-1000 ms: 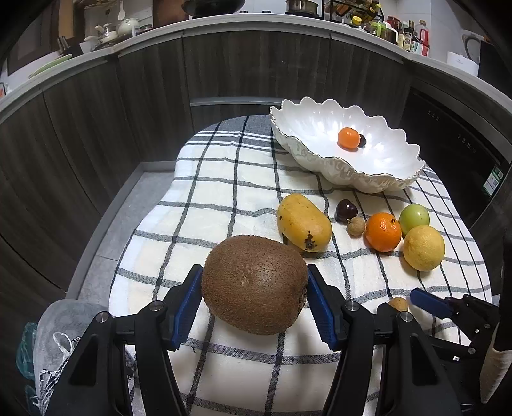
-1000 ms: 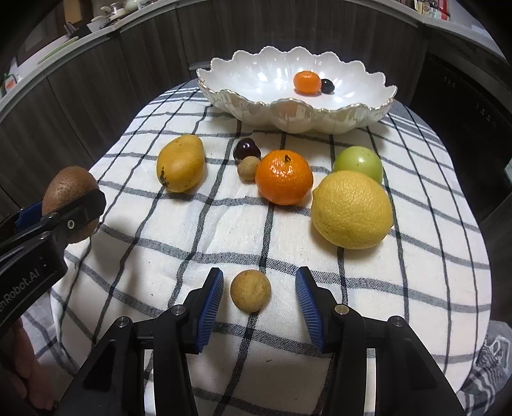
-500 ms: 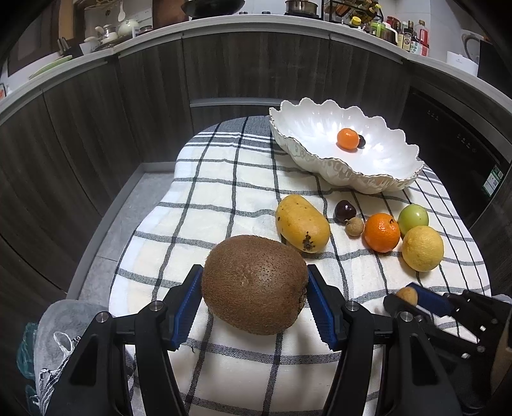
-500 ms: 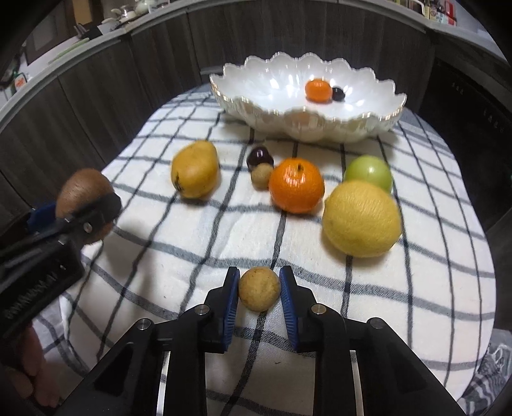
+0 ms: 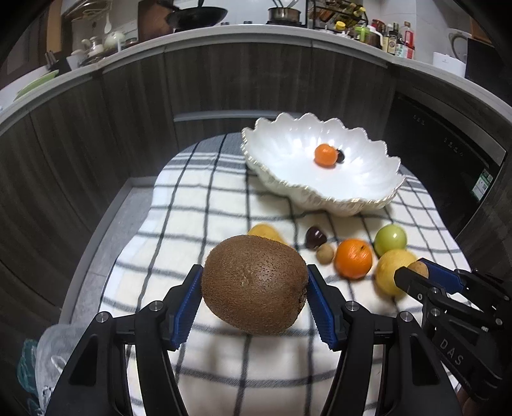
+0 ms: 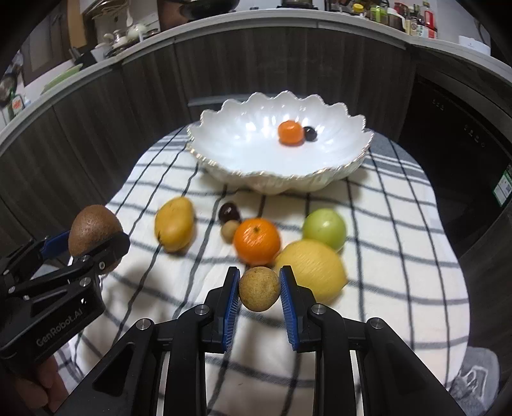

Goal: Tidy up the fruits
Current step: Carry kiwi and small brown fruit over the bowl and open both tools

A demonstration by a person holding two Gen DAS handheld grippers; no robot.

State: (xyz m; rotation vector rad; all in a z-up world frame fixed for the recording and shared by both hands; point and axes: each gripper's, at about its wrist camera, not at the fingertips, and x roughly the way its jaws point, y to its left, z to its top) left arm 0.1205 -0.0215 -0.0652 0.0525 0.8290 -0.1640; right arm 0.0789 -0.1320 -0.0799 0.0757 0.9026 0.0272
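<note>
My left gripper is shut on a brown kiwi, held above the checked cloth; the kiwi also shows at the left of the right wrist view. My right gripper is shut on a small tan round fruit, lifted off the cloth. A white scalloped bowl stands at the far end with a small orange and a dark cherry inside. On the cloth lie a mango, a dark cherry, a tan round fruit, an orange, a green apple and a lemon.
The checked cloth covers a small rounded table. Dark wood cabinet fronts curve around behind it, with a cluttered kitchen counter on top. Grey floor shows left of the table.
The right gripper closed on the small tan fruit and raised it off the cloth. The left gripper rose a little with the kiwi and drew toward the bowl.
</note>
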